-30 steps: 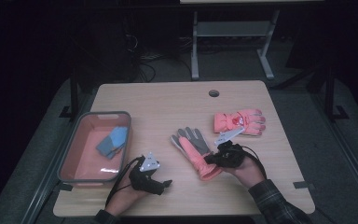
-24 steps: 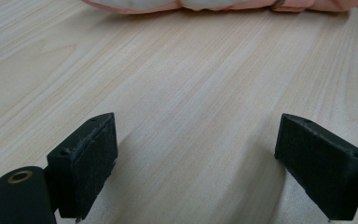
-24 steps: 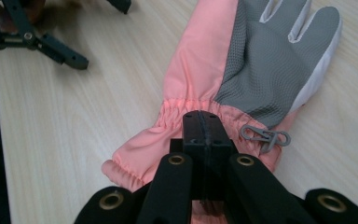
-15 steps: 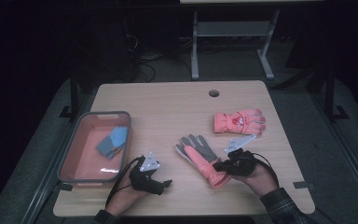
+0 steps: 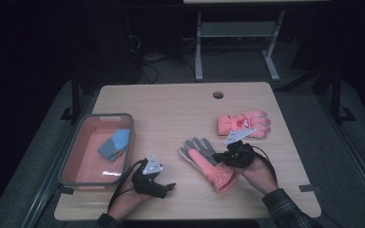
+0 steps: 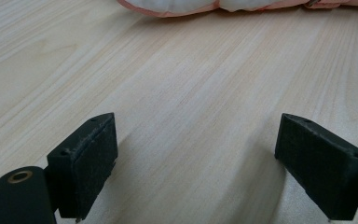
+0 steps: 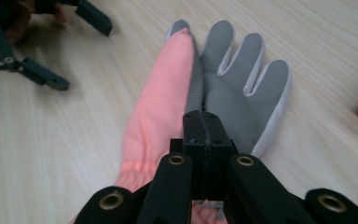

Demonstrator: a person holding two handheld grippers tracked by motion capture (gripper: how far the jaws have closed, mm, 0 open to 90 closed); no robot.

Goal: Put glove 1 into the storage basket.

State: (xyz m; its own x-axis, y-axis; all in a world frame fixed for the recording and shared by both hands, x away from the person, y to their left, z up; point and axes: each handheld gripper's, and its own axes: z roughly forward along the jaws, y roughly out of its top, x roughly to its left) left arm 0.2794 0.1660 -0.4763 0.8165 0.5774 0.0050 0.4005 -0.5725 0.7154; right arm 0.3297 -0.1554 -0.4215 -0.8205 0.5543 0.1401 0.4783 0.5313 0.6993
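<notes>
A glove [image 5: 204, 159] with a grey palm and a pink cuff lies palm up near the table's front middle. In the right gripper view the same glove [image 7: 242, 84] spreads its fingers away from me. My right gripper [image 7: 207, 123] is shut, its tips over the palm's pink-grey seam, and I see no fabric between the pads. From above, the right gripper [image 5: 221, 156] rests at the glove's right side. A second, pink glove [image 5: 244, 124] lies behind it. My left gripper [image 5: 168, 186] stands open over bare wood left of the glove, pads [image 6: 86, 156] wide apart.
A pink tray [image 5: 71, 161] with blue cloths [image 5: 115, 144] stands at the left edge. A cable hole [image 5: 218, 94] sits at the table's [image 5: 171, 109] back. A pink-edged glove rim [image 6: 191, 5] lies ahead of the left gripper. The left gripper [image 7: 70, 46] shows in the right gripper view.
The grey-palmed glove has slid a little to the right and toward the near edge, along with the right hand. The left hand has kept still.
</notes>
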